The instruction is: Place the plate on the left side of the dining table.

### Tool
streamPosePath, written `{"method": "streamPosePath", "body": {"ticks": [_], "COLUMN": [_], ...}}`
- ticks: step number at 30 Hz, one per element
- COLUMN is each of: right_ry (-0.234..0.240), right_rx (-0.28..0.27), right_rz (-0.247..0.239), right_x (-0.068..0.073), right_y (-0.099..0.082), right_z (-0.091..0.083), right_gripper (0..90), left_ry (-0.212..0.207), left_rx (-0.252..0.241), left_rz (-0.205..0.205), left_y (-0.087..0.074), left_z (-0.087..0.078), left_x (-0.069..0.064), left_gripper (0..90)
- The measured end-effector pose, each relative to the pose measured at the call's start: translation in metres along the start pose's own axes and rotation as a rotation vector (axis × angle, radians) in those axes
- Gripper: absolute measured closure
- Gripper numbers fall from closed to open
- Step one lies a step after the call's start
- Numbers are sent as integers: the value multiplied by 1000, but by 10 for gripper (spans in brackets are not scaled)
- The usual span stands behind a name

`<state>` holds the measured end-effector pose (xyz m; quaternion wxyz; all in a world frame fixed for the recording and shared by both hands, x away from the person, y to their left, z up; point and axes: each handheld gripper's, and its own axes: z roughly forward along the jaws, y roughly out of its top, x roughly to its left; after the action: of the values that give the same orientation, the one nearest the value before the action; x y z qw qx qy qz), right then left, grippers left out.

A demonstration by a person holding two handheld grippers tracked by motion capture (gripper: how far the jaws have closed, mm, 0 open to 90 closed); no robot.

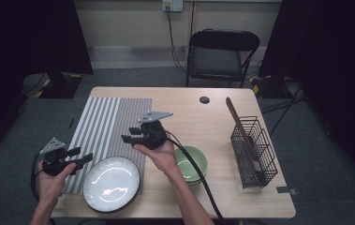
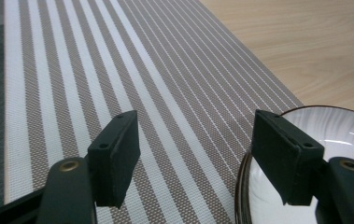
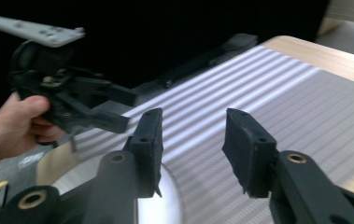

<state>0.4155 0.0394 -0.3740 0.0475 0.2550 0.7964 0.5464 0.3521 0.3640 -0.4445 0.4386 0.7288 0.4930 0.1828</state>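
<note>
A white plate (image 1: 111, 183) with a dark rim lies at the table's front left, partly on a striped placemat (image 1: 105, 131). My left gripper (image 1: 80, 155) hovers at the mat's front left corner, pointing right toward the plate, jaws open and empty. In the left gripper view my left gripper (image 2: 195, 123) stands over the placemat (image 2: 118, 60) with the plate (image 2: 343, 135) behind its right jaw. My right gripper (image 1: 128, 135) is above the mat's right edge, pointing left, open and empty. The right gripper view shows my right gripper (image 3: 193, 119) over the placemat (image 3: 282, 93), the plate (image 3: 158, 210) below and the left gripper (image 3: 125, 109) beyond.
A green bowl (image 1: 191, 163) sits just right of my right forearm. A black wire basket (image 1: 254, 152) holding wooden utensils stands at the table's right. A black folding chair (image 1: 222, 51) is behind the table. Bare wood (image 1: 198, 122) lies between mat and basket.
</note>
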Motion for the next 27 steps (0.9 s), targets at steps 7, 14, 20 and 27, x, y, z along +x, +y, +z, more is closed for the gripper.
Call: {"method": "streamPosePath", "body": {"ticks": [7, 14, 20, 27], "right_ry": [68, 65, 35, -4], "right_rx": [71, 139, 176, 196], "right_rz": [-8, 28, 54, 83], "right_x": [20, 20, 14, 7], "right_y": [-12, -37, -53, -66], "right_z": [32, 52, 57, 59], "right_gripper": [601, 677, 732, 795], "left_ry": [-51, -106, -128, -182], "left_rx": [10, 32, 59, 73], "left_rz": [12, 30, 22, 27], "left_y": [0, -3, -8, -10], "left_z": [4, 9, 14, 16], "left_x": [-4, -7, -6, -5], "left_gripper": [354, 391, 457, 614]}}
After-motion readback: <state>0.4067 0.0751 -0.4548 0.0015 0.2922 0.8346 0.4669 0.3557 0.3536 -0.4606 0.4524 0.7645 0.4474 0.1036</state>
